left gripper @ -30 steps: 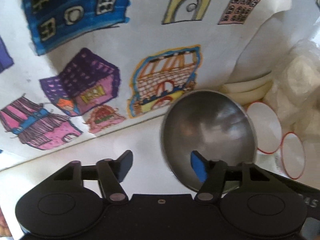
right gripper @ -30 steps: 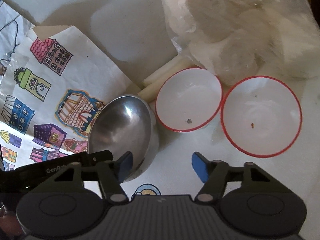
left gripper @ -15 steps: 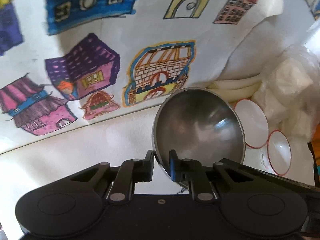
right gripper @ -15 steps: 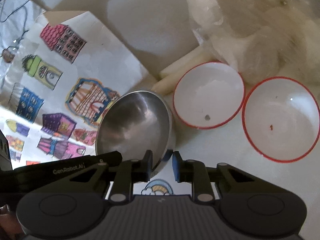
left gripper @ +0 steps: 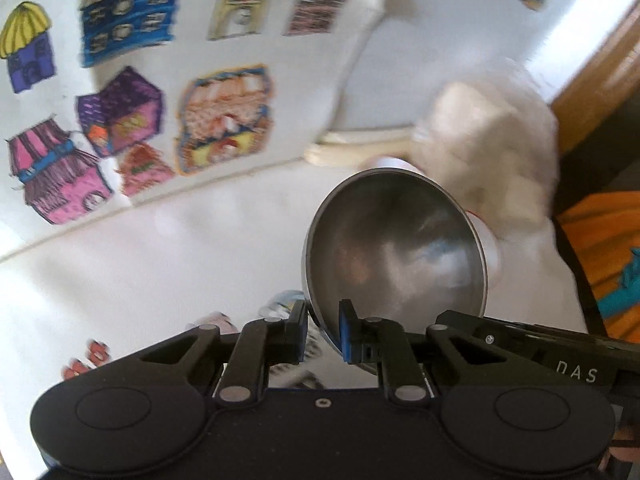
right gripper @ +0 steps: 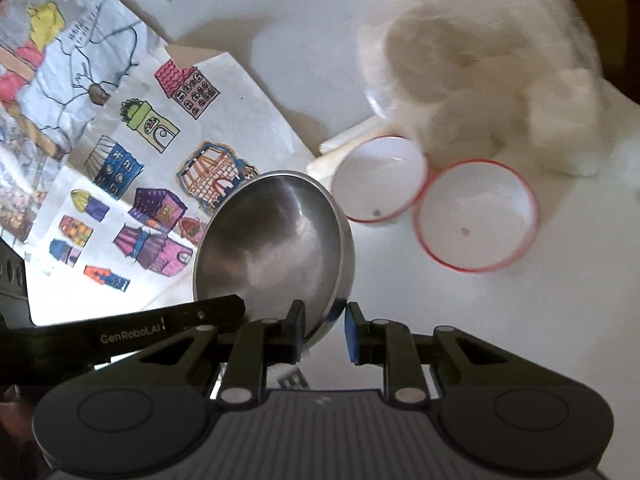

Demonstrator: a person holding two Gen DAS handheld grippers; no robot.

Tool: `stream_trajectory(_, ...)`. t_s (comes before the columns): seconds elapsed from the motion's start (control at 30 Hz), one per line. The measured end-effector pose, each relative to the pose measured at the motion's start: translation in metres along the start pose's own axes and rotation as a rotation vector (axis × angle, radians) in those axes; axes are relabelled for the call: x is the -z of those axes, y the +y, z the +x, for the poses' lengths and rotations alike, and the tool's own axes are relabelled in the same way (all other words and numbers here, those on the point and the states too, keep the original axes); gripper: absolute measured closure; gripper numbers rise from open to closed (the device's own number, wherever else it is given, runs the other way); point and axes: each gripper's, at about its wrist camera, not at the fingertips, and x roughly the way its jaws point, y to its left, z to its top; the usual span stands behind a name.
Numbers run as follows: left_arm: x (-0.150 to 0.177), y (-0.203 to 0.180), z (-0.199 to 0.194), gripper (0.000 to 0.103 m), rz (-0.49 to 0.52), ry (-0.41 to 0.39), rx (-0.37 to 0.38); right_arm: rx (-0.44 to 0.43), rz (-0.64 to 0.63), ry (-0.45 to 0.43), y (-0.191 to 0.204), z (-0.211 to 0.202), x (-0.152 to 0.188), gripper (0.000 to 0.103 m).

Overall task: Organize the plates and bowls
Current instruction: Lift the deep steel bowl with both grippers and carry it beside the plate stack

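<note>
- Holding the steel bowl (left gripper: 394, 252) with both claws, we see it tipped up over the white table (left gripper: 140, 280).
- Our left gripper (left gripper: 323, 330) is clamped on the bowl's near rim, one pad inside and one outside.
- Our right gripper (right gripper: 323, 330) bites the rim too, on the bowl's other side; its pads have just shut on it.
- In the right view the left gripper shows as a black bar at the bowl's left.
- Two white bowls with red rims (right gripper: 379, 179) (right gripper: 476, 216) sit side by side on the table past the steel bowl, touching or almost touching.
- A clear bag of pale lumps (right gripper: 480, 92) lies behind them, toward the far right edge.
- A paper with coloured houses (left gripper: 168, 92) lies flat on the table's left side.
- Pale sticks (left gripper: 360, 148) lie between the paper and the bag.
</note>
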Motion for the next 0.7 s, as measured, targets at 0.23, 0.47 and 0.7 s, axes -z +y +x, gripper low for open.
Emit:
stream_trajectory(0.23, 0.031, -0.043, -0.003, 0.086, 0.044, 0.025, 0.055, 0.015, 0.022, 0.042, -0.04, -0.041, 0.023, 0.079)
stream_trajectory(0.47, 0.063, -0.07, 0.0, 0.085, 0.058, 0.088, 0.082, 0.029, -0.006, 0.116, -0.07, -0.064, 0.035, 0.079)
stream_trajectory(0.7, 0.088, -0.077, 0.009, 0.084, 0.058, 0.169, 0.06, 0.054, -0.028, 0.21, -0.081, -0.066, 0.053, 0.079)
